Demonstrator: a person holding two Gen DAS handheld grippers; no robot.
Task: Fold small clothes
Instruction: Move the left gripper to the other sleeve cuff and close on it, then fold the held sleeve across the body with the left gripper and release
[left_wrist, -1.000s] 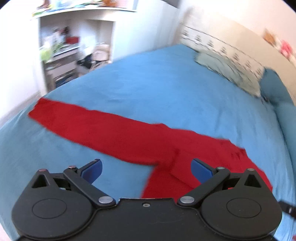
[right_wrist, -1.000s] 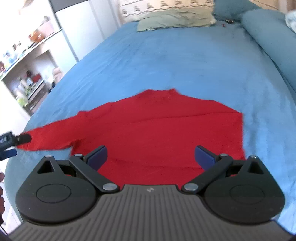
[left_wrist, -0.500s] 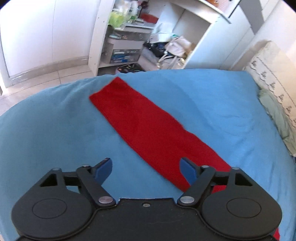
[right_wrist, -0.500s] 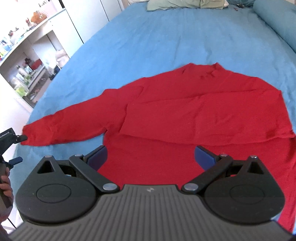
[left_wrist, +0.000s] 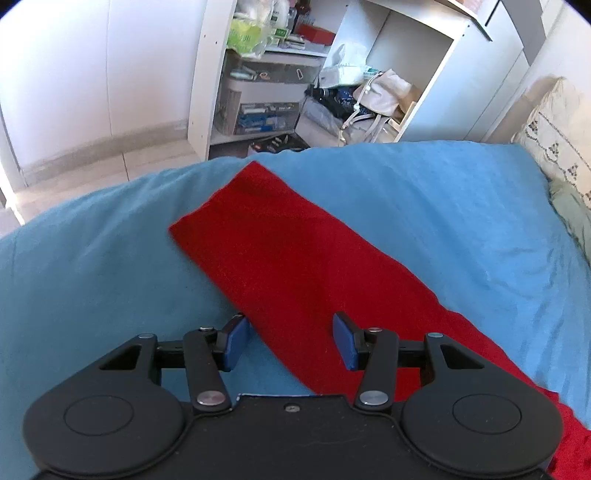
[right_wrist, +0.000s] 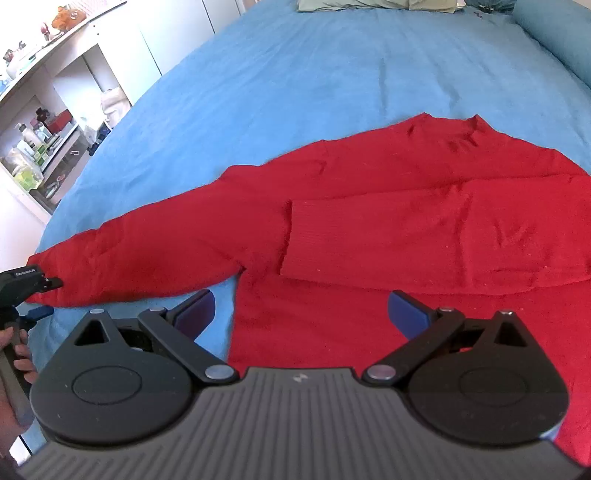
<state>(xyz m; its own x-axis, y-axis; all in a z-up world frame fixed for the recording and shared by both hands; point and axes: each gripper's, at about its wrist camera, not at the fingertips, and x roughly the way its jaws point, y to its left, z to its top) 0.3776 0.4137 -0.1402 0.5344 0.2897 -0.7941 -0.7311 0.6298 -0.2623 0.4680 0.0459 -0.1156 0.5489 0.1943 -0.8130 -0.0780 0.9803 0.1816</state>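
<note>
Left wrist view: red sweater's sleeve (left_wrist: 280, 251) lies between the wide-spread left gripper (left_wrist: 291, 341) fingers.

Your sweater (right_wrist: 369, 221) lay on bed (right_wrist: 295, 74); one sleeve (left_wrist: 280, 240) stretched toward 9 o'clock, other folded across body; pillows (right_wrist: 369, 4) at 12.

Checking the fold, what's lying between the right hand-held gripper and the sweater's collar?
Only the red sweater itself, its folded-in sleeve across the body, per the right wrist view.

My left gripper (left_wrist: 291, 341) swung toward sleeve (left_wrist: 280, 251) — closer now, jaws narrowed astride it; right gripper (right_wrist: 301, 314) nearer sweater (right_wrist: 424, 229).
</note>
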